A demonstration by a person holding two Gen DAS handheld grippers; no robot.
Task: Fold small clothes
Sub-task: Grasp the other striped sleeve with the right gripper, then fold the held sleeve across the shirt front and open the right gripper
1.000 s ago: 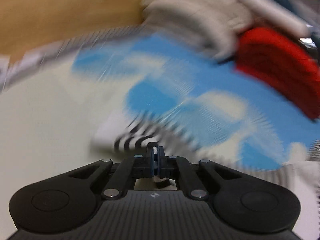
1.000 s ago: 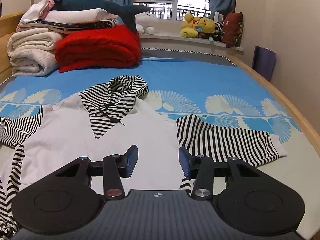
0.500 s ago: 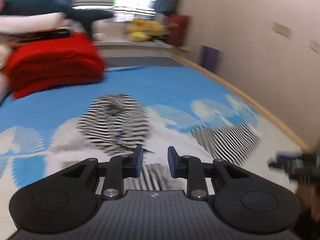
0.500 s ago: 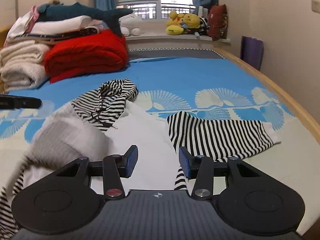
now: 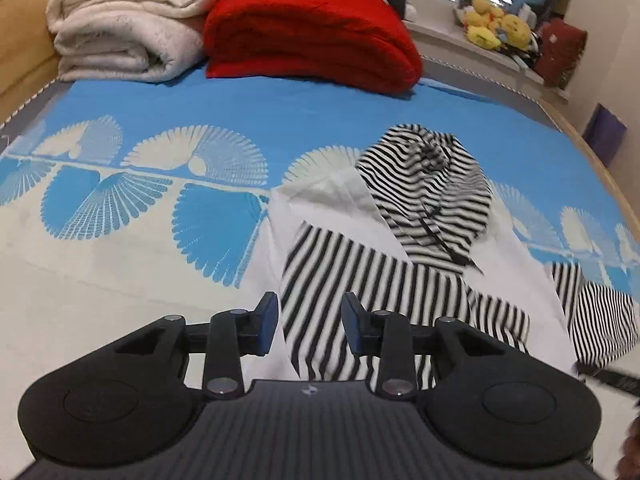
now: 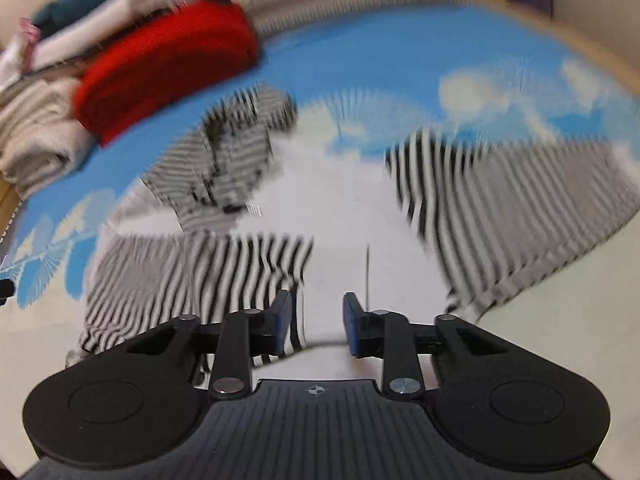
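While the small hooded top point(image 5: 404, 264) lies spread on the bed point(image 5: 280, 112), white body up and striped hood point(image 5: 428, 192) toward the folded red blanket point(image 5: 312, 28), one striped sleeve point(image 5: 360, 292) is seen laid across the chest and the other sleeve point(image 6: 500, 200) left stretched out to the side. Left hand-held gripper point(image 5: 308, 324) noted just above the folded-in sleeve, jaws parted and opening, nothing pinched between them. Right hand-held gripper point(image 6: 316, 324) noted over the white front near the hem, jaws apart but closing, no cloth caught between the pads as far as the heavily smeared right view allows. Risk judged: if the right jaws are shut before cloth is reached, only air or a single thin layer may be taken, and the laid sleeve could be dragged askew. A grab near the sleeve end might also pull the fold open, since the fabric looks light and loose. Outstretched sleeve judged not yet folded
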